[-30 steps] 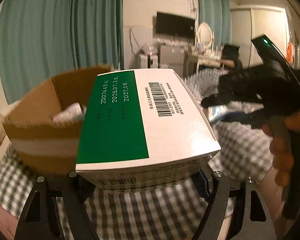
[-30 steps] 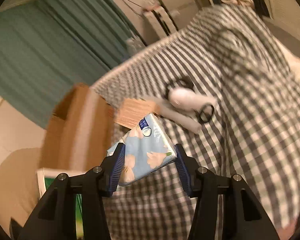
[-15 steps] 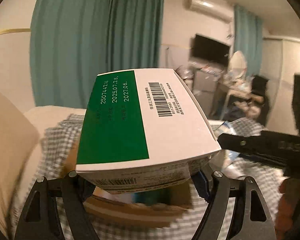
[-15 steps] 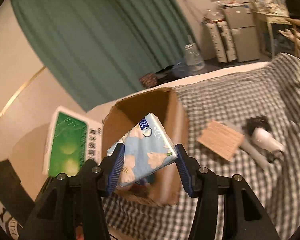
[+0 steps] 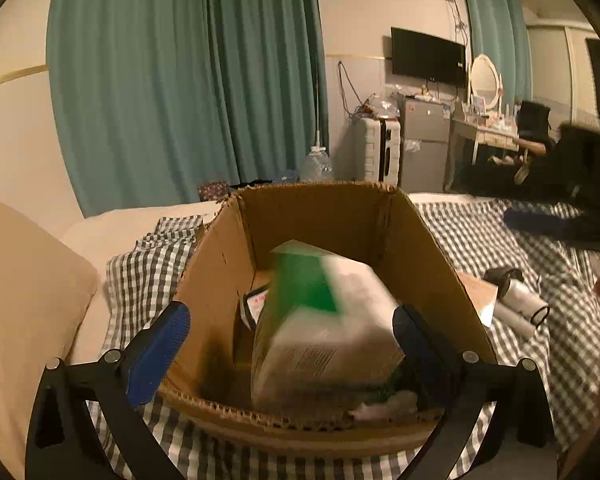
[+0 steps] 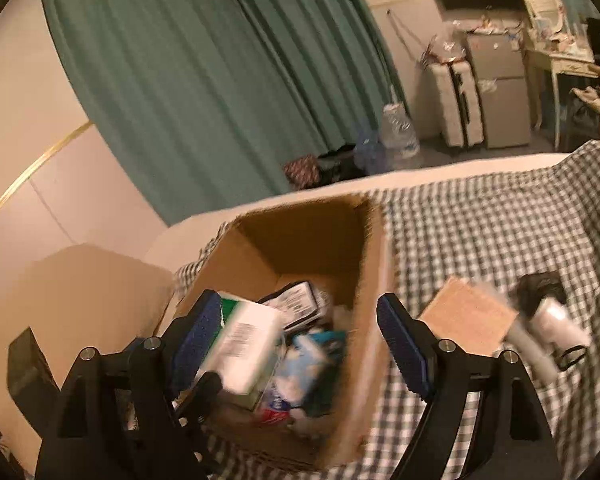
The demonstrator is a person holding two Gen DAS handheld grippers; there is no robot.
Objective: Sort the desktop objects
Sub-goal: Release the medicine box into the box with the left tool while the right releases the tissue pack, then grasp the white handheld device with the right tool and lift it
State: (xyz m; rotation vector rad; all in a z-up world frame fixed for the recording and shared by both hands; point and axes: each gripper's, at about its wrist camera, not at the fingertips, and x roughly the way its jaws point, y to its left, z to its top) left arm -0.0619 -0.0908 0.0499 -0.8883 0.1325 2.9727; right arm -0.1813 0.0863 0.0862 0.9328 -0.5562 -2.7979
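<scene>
Left gripper (image 5: 290, 330): two matte black arms of flat, angular plate, widening toward six o'clock. Blue ribbed pads on the inner faces of the fingers (image 5: 160, 342). Round silver screw heads, two per arm, set near the upper edges. Triangular cut-outs in the outer plates at eight and four o'clock.

Right gripper (image 6: 296, 344): same build, black plate arms, blue ribbed pads on the fingers (image 6: 400, 344), one silver screw head on each plate, four in all. Black body of this gripper also visible in the left wrist view at three o'clock, blue pad strip along its lower edge.

Bare part of a hand at the four o'clock rim of the left view; blurred.
</scene>
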